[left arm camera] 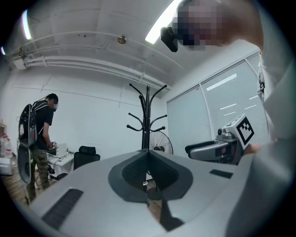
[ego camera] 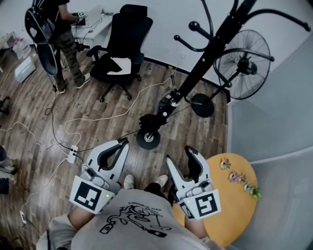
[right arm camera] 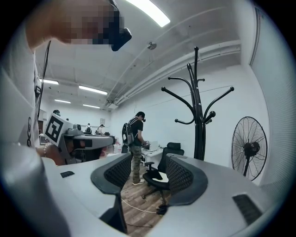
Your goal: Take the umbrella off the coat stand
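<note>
Left gripper (ego camera: 122, 142) jaws pressed together, empty | right gripper (ego camera: 178, 155) jaws spread, empty | coat stand (ego camera: 205, 53) ahead, untouched | umbrella not clearly made out; removal unstarted

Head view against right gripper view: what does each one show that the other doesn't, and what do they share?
Only the head view: the round yellow table with small toys, and a power strip. Only the right gripper view: the ceiling lights and distant people. Both: the coat stand, the fan, the black office chair and the standing person.
</note>
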Demonstrator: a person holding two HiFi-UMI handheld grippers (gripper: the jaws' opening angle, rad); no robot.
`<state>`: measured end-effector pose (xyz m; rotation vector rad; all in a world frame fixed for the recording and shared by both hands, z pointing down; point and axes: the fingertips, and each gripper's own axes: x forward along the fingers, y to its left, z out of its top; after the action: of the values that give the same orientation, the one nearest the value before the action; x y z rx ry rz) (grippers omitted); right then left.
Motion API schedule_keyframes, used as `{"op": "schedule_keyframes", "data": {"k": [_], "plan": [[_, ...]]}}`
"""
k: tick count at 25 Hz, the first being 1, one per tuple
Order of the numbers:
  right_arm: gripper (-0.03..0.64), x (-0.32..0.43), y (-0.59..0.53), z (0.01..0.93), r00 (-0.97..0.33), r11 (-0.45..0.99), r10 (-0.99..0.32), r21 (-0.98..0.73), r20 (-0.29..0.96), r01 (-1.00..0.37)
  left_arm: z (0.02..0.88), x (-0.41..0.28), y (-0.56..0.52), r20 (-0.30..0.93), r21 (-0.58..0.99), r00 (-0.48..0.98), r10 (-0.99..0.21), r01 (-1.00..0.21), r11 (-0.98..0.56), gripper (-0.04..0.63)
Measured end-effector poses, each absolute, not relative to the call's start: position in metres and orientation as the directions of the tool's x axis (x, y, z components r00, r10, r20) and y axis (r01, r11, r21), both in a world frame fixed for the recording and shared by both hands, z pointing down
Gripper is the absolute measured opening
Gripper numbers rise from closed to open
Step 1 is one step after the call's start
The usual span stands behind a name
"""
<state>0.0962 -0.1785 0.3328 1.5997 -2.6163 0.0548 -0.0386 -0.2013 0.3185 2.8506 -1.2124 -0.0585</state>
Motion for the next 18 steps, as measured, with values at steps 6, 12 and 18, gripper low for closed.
{"op": "schedule_keyframes", "data": {"k": [6, 12, 18], "plan": [[0.249, 0.110, -0.185, 0.334, -0.458, 0.460, -0.885, 0.009, 0.089, -0.888, 0.316, -0.025, -0.204, -0.015, 0.056, 0.692, -0.722, -0.720, -0.692, 0.006], [0.249, 0.121, -0.199, 0.350, -0.445, 0.449, -0.889, 0.017, 0.110, -0.893, 0.315, -0.017, -0.210, -0.013, 0.056, 0.696, -0.718, -0.716, -0.696, 0.008], [0.252, 0.125, -0.220, 0.376, -0.433, 0.441, -0.891, 0.038, 0.139, -0.897, 0.312, -0.016, -0.218, -0.026, 0.053, 0.696, -0.717, -0.715, -0.697, 0.008]]}}
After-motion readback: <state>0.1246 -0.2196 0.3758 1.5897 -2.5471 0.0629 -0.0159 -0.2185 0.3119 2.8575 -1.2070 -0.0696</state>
